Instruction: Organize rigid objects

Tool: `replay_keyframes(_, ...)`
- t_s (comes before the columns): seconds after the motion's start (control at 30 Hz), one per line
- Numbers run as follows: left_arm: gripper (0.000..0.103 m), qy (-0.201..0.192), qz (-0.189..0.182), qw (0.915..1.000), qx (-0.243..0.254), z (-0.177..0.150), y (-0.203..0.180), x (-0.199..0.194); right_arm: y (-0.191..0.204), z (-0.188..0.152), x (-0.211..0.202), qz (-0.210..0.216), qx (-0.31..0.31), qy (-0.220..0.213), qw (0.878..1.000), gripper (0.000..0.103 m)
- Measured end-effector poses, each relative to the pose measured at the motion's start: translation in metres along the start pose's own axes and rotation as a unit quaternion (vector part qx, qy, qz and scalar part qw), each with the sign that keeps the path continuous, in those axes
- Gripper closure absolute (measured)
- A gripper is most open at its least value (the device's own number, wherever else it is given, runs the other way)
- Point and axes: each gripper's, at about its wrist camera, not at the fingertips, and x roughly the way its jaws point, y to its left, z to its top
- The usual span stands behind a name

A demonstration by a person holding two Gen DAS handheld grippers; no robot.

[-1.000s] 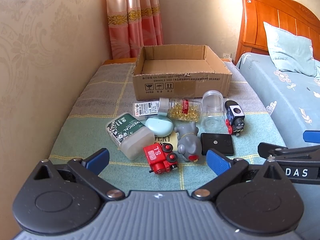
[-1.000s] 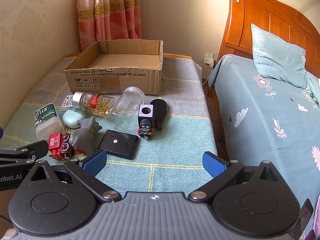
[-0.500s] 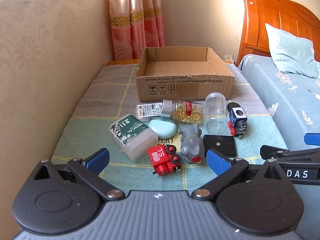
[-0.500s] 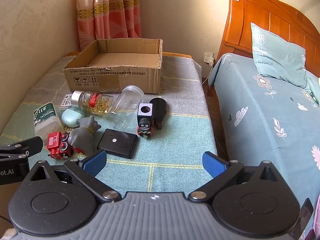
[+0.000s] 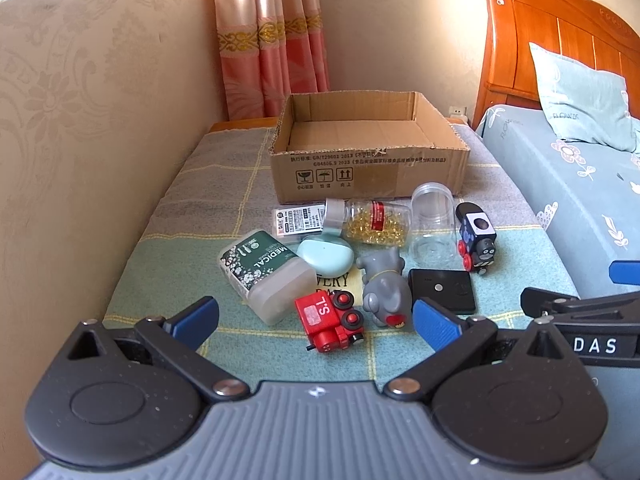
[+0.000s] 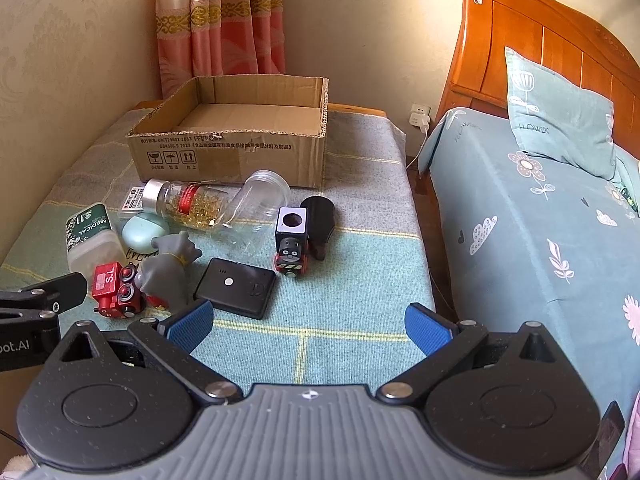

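Black grippers, blue pads, grey ribbed bodies.

Beige patterned wall, pink curtain, wooden headboard, sunlit floral bedspread

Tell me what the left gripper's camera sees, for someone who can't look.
An open left gripper hovers over a small red toy train among clutter on a checked cloth, with an empty brown cardboard box behind.
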Motion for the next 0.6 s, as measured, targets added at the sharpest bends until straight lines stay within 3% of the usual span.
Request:
replay_keyframes(0.4, 0.001, 0.009, -0.001, 0.9999, 0.007, 0.003, -0.001, 0.009, 0.002, 0.006, 0.007, 0.005, -0.009, 0.004, 1.000, 0.000)
replay_keyframes(0.6, 0.001, 0.003, -0.023, 0.9997, 0.008, 0.005, 0.005, 0.015, 0.002, 0.010, 0.010, 0.020, -0.016, -0.003, 1.000, 0.000)
